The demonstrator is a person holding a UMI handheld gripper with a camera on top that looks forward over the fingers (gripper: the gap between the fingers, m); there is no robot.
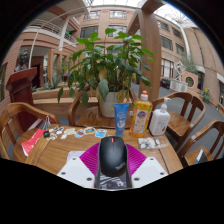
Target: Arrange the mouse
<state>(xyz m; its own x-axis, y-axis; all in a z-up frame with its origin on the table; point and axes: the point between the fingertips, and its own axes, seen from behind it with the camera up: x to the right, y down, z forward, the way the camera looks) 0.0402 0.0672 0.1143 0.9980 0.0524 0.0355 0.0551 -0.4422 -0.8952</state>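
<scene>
**A:** So where's the mouse (113, 157) at? We see a black one sitting right between the gripper (113, 166) fingers, up against the magenta pads (93, 157).

**B:** Yep, same here. The fingers look closed in on it from both sides, no gap we can make out, though the view is tight down there, so we'd say probably clamped rather than swear to it.

**A:** Fair. It's over the near edge of the wooden table (60, 152). Beyond the fingers we've got a blue carton (122, 117), a yellow bottle (142, 114) and a white spray bottle (161, 119) lined up side by side.

**B:** And the big potted plant (107, 65) behind those. Small clutter is scattered to the left of the carton, plus something red (31, 141) near the table's left end. Wooden chairs (187, 110) around it.
</scene>
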